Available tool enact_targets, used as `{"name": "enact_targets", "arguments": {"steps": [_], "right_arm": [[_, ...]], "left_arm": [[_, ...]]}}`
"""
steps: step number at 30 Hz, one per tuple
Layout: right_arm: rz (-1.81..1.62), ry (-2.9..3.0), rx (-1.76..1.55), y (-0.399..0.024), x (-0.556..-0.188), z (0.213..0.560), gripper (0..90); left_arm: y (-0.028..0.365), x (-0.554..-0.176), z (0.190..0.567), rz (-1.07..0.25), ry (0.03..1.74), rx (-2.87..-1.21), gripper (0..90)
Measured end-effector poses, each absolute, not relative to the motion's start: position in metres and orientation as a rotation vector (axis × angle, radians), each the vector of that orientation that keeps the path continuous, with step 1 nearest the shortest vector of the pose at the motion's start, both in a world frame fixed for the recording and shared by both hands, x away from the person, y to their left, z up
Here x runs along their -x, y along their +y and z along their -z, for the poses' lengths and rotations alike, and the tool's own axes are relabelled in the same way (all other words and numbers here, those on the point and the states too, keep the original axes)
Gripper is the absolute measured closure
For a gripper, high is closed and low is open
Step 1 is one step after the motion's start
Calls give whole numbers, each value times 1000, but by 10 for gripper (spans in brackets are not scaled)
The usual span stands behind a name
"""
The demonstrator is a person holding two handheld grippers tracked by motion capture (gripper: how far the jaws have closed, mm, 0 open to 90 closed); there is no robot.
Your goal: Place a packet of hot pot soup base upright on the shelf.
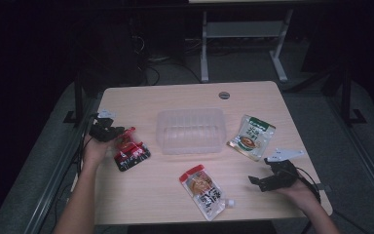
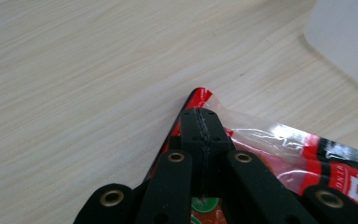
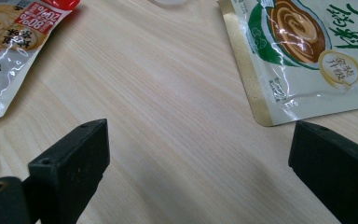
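Our left gripper (image 2: 200,133) is clamped on just a corner of the red pouch (image 1: 131,152), left of centre in the high view. That thin hold could let it slip or swing against the clear tub (image 1: 191,130). Our right gripper (image 3: 200,154) gapes wide, holding nothing.

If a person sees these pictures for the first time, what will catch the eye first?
Probably the red pouch at the table's left edge, pinched at its corner by the shut left gripper. Next, the clear plastic container in the middle, with a green pouch to its right and a white spouted pouch in front.
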State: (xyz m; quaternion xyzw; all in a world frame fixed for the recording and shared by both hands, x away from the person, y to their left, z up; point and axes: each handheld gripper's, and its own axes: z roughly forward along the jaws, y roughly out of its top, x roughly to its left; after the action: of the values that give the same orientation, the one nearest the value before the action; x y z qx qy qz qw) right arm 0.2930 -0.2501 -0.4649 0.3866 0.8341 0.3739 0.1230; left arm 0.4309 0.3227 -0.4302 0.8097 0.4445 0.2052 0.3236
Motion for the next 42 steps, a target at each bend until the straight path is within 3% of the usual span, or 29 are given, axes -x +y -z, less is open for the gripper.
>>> {"name": "enact_targets", "arguments": {"steps": [18, 42], "right_arm": [[-1086, 2425, -1139, -253, -292, 465, 50], [-1107, 2432, -1109, -250, -293, 463, 52]], "left_arm": [[329, -437, 447, -481, 1232, -2166, 900], [310, -408, 445, -385, 1144, -2263, 900]]}}
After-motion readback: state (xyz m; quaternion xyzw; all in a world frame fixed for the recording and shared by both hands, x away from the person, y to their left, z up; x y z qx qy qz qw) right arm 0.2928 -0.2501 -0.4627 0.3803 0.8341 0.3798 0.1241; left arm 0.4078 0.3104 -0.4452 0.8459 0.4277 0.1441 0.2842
